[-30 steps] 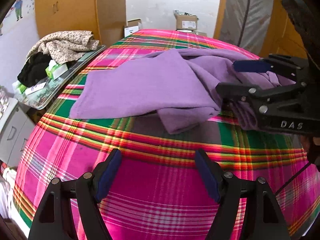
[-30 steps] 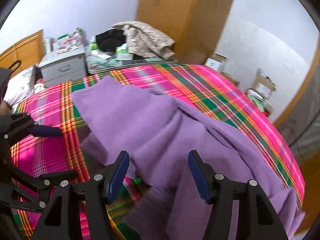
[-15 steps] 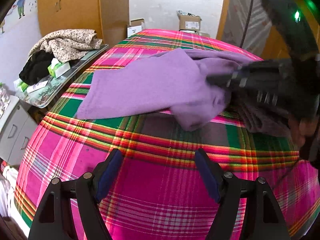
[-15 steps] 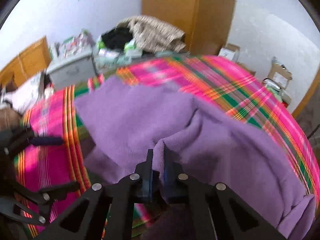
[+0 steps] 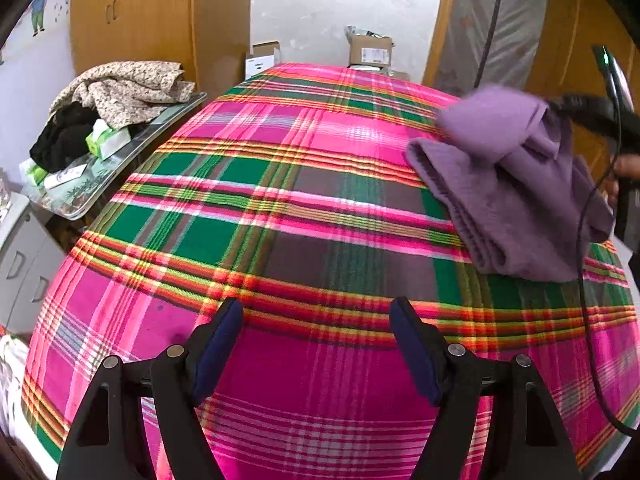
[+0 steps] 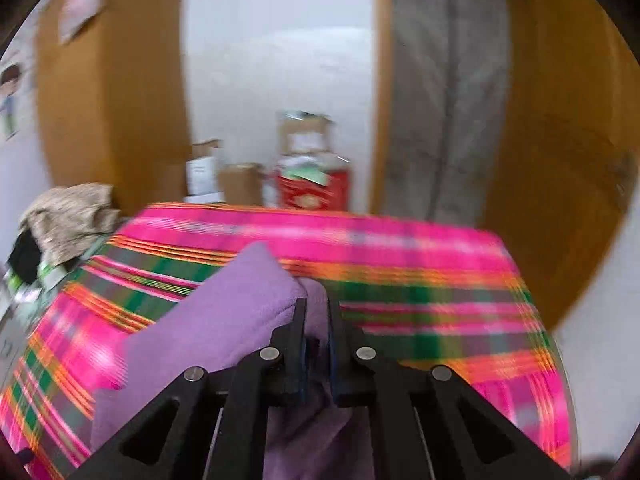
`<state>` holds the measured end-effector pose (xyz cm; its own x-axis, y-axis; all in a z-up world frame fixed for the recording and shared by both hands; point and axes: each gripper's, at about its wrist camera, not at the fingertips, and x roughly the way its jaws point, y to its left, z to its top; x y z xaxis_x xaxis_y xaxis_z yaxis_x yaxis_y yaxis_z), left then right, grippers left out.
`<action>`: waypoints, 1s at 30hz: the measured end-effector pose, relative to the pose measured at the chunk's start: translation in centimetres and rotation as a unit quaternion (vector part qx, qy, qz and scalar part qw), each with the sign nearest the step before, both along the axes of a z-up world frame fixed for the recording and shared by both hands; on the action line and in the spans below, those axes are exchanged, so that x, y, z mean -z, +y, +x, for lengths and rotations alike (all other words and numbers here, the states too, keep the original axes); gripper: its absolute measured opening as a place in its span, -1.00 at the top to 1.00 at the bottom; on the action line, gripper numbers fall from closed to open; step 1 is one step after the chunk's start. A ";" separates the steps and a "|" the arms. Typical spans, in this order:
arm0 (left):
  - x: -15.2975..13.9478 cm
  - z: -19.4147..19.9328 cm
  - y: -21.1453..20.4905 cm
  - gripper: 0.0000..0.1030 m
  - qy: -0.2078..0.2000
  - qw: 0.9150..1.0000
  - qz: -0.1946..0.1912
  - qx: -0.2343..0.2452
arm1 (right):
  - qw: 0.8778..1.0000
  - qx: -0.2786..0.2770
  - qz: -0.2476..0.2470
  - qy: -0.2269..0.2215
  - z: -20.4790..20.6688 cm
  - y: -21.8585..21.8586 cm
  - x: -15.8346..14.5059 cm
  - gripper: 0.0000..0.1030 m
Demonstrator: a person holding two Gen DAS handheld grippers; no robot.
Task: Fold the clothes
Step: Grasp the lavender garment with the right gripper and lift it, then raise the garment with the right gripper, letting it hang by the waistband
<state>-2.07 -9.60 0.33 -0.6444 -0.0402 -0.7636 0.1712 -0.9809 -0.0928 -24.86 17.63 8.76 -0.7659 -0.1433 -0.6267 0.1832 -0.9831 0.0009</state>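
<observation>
A purple fleece garment (image 5: 512, 184) lies bunched at the right side of the pink plaid bed (image 5: 280, 208), one part lifted. My right gripper (image 6: 316, 308) pinches a fold of the purple garment (image 6: 224, 320); the jaws are opening slightly, with the cloth still between the pads. In the left wrist view the right gripper (image 5: 592, 116) shows blurred at the far right, with a hand behind it. My left gripper (image 5: 316, 312) hovers open over bare bedspread near the bed's front, with nothing between its fingers.
A tray-topped side table (image 5: 132, 152) at the left carries a floral cloth pile (image 5: 120, 88), a black garment and small boxes. Grey drawers (image 5: 20, 260) stand below it. Cardboard boxes (image 5: 368, 50) sit beyond the bed's far end. A black cable (image 5: 584, 240) hangs at the right.
The right gripper shut on the spread purple garment and swept it across the bed to the right, bunching it. The left gripper stayed put and open.
</observation>
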 end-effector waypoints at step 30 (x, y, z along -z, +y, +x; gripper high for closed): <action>-1.8 0.6 3.6 -0.50 0.022 0.999 0.002 0.031 | 0.914 -0.388 0.026 -0.118 16.0 -8.8 7.4 0.19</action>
